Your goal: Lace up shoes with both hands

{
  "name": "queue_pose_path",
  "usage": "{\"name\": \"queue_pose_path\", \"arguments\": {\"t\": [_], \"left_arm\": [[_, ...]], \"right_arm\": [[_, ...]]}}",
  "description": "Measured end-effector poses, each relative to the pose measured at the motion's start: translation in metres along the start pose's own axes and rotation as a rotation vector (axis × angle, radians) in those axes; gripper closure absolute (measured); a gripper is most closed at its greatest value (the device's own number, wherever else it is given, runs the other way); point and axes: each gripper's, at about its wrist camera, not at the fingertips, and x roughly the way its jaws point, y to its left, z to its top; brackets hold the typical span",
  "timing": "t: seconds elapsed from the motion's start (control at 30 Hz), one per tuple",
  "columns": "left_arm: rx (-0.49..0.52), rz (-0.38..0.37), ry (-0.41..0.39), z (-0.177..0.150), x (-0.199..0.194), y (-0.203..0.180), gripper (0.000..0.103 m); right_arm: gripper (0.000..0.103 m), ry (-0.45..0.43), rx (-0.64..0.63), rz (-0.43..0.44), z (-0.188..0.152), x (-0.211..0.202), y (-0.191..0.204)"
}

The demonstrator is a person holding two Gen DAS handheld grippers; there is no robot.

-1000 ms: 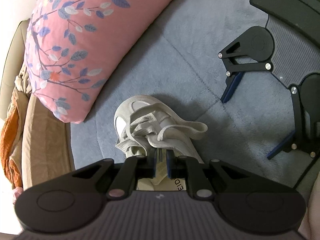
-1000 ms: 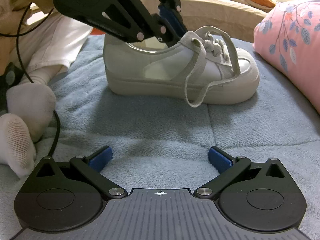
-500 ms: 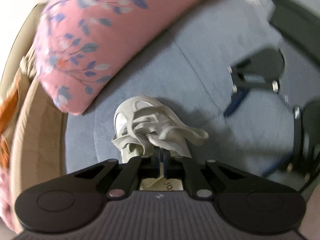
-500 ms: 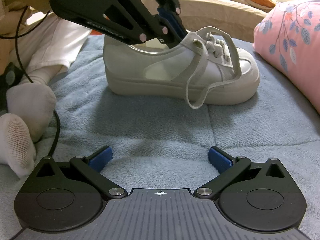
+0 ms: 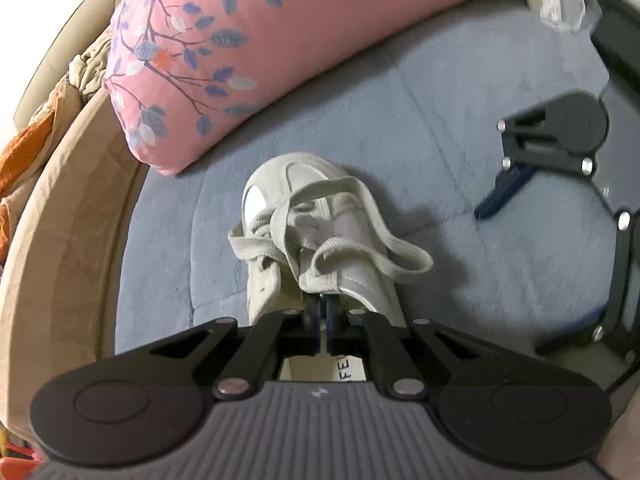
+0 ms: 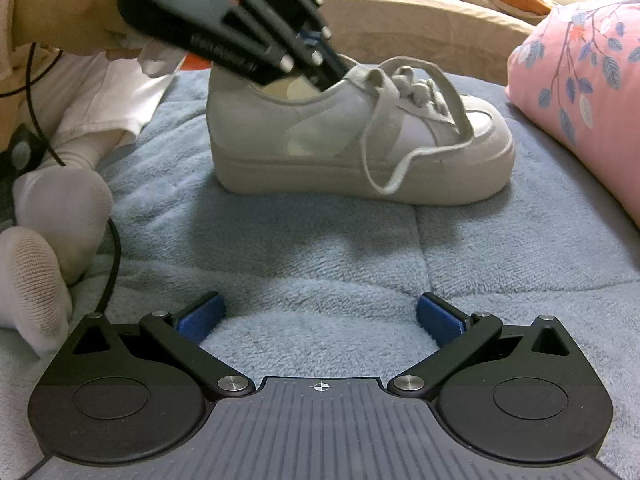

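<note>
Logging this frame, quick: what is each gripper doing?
Left gripper: shut on the shoe tongue.
Right gripper: open, holding nothing.

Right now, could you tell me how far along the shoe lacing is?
Early. The laces are threaded but lie loose, one loop hanging down the shoe's side. The left tongs are pinched shut at the tongue; the right tongs wait open. Tying remains.

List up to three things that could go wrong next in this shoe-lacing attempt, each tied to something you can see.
1. The left gripper is shut at the shoe's tongue; pulling may tip or drag the shoe across the soft blue blanket.
2. The loose lace loop hangs down the side and could snag or pull out.
3. The right gripper is open and apart from the shoe, so nothing steadies it.
</note>
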Motion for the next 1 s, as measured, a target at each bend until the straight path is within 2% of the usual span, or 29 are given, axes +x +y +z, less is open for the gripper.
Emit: {"name": "queue_pose_path", "arguments": {"t": [0.23,0.57,0.6,0.7,0.77,0.9,0.93,1.0], "left_arm": [[0.027,-0.007,0.024,-0.007,0.003,-0.004,0.101],[-0.021,-0.034,0.057,-0.017,0.001,0.007,0.103],[-0.04,-0.032,0.057,-0.018,-0.001,0.01,0.103],[-0.193,-0.025,0.006,-0.02,-0.022,0.025,0.1],[-0.287,-0.031,-0.03,-0.021,-0.038,0.03,0.09],[-0.39,-0.018,-0.069,-0.018,-0.061,0.028,0.086],[-0.418,-0.034,-0.09,-0.017,-0.063,0.029,0.081],[-0.489,-0.068,-0.135,-0.016,-0.066,0.033,0.08]], "right_arm": [[0.0,0.0,0.0,0.0,0.0,0.0,0.0],[0.0,0.0,0.0,0.0,0.0,0.0,-0.001],[0.0,0.0,0.0,0.0,0.0,0.0,-0.001],[0.0,0.0,0.0,0.0,0.0,0.0,0.0],[0.0,0.0,0.0,0.0,0.0,0.0,0.0],[0.0,0.0,0.0,0.0,0.0,0.0,0.0],[0.0,0.0,0.0,0.0,0.0,0.0,0.0],[0.0,0.0,0.0,0.0,0.0,0.0,0.0]]}}
